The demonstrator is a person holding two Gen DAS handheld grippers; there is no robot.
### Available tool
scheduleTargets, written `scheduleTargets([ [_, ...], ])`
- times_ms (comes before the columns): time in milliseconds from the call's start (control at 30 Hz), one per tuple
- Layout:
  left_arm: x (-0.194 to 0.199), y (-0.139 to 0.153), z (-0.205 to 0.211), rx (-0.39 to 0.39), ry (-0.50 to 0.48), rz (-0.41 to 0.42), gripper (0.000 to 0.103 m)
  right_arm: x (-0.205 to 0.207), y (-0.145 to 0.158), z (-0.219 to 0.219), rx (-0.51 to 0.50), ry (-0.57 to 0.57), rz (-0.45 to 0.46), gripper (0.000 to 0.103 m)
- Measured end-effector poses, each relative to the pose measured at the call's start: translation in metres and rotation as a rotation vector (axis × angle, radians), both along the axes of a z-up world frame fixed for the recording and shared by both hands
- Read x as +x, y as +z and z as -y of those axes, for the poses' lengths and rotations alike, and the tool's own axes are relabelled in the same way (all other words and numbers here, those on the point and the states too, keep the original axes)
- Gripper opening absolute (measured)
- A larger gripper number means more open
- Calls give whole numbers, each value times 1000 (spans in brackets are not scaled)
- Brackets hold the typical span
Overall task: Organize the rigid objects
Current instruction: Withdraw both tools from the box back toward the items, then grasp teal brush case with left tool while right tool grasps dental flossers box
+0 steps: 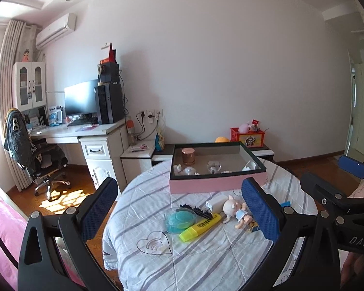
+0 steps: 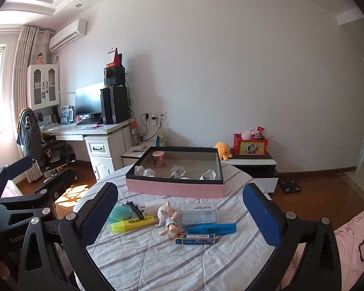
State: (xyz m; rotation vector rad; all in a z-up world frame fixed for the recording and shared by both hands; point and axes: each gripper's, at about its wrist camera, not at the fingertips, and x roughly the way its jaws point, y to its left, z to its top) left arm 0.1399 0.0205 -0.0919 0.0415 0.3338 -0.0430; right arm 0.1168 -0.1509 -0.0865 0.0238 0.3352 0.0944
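Note:
A pink box (image 1: 216,181) (image 2: 174,188) stands at the far side of a round table with a striped cloth (image 2: 157,254); a copper jar (image 1: 188,156) (image 2: 159,159) and small clear and white items lie in it. In front lie a yellow highlighter (image 1: 200,226) (image 2: 132,223), a pig doll (image 1: 237,212) (image 2: 168,218), a teal dish (image 1: 180,219), a black hair clip (image 2: 134,209), a white block (image 1: 214,203), a blue highlighter (image 2: 212,228), a blue flat box (image 2: 195,238) and a dental-floss case (image 2: 197,212). My left gripper (image 1: 179,208) and right gripper (image 2: 180,215) are both open, empty, above the table's near side.
A desk with monitor and computer tower (image 2: 114,104) and an office chair (image 1: 36,155) stand at the left. A low cabinet (image 2: 252,167) behind the table carries a red box (image 2: 250,145) and an orange plush (image 2: 222,150). Pink bedding (image 2: 351,242) lies at the right.

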Motion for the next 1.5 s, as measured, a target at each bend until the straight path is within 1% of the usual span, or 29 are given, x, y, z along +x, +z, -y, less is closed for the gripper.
scheduleTargets([
  [100, 19, -27, 0, -10, -12, -103, 103, 17, -26, 2, -6, -3, -74, 103],
  [300, 50, -73, -1, -23, -31, -255, 103, 52, -82, 7, 1, -2, -229, 103],
  [433, 67, -94, -3, -15, -19, -310, 103, 71, -113, 13, 6, -10, -313, 103],
  [600, 91, -112, -14, -23, 16, -370, 103, 89, -138, 22, 16, -29, -378, 103],
  [733, 109, -121, -19, -17, 35, -390, 103, 99, -144, 30, 27, -47, -391, 103],
  [967, 146, -130, -19, 11, 50, -425, 103, 117, -144, 46, 34, -90, -395, 103],
  [1067, 158, -134, -21, -5, 31, -454, 103, 126, -143, 52, 44, -98, -403, 103],
  [1133, 166, -138, -18, 2, 24, -477, 103, 133, -141, 53, 44, -100, -414, 103],
  [1233, 177, -141, -15, 23, 23, -500, 103, 146, -139, 51, 31, -84, -441, 103],
  [1367, 186, -146, -16, 14, 17, -531, 103, 165, -138, 40, -34, -51, -474, 103],
  [1467, 191, -148, -17, 4, 10, -547, 103, 179, -141, 32, -45, 6, -513, 103],
  [1500, 192, -149, -17, 1, 9, -551, 103, 182, -141, 30, -48, 12, -510, 103],
])
